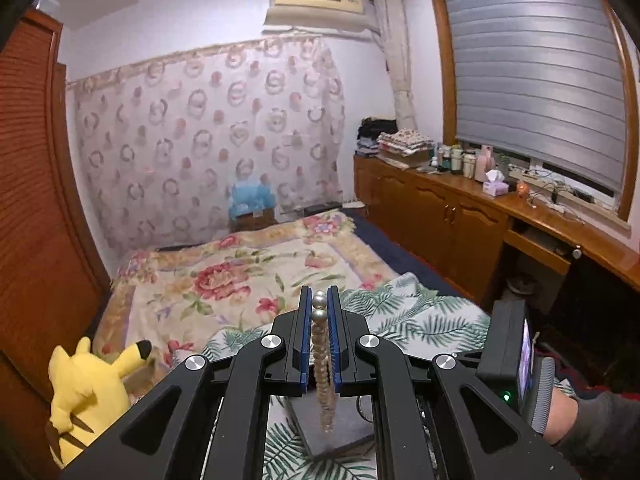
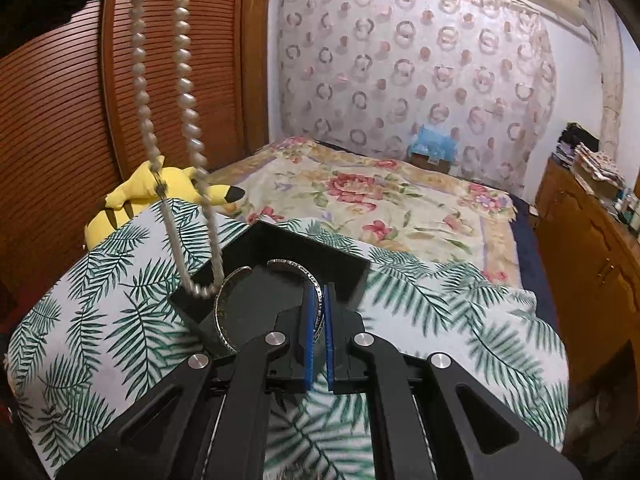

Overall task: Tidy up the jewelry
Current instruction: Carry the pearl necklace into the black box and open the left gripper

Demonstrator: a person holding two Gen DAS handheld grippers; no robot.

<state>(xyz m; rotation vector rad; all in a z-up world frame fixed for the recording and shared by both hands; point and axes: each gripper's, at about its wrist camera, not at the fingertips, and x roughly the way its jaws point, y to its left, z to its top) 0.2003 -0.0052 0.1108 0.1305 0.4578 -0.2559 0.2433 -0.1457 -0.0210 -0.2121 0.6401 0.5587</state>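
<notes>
My left gripper [image 1: 319,302] is shut on a pearl necklace [image 1: 322,360]. The necklace hangs down between the blue pads over a dark tray [image 1: 340,428]. In the right wrist view the same pearl necklace [image 2: 182,92] dangles from the upper left, its lowest loop just above the near left corner of the black tray [image 2: 296,248]. My right gripper [image 2: 319,292] is shut on a silver open bangle [image 2: 224,312], held just over the tray's inside.
The tray rests on a palm-leaf cloth [image 2: 100,320] at the foot of a bed with a floral blanket [image 2: 360,192]. A yellow Pikachu plush [image 2: 168,188] lies to the left by a wooden wardrobe [image 2: 52,120]. A wooden cabinet [image 1: 460,216] runs along the right.
</notes>
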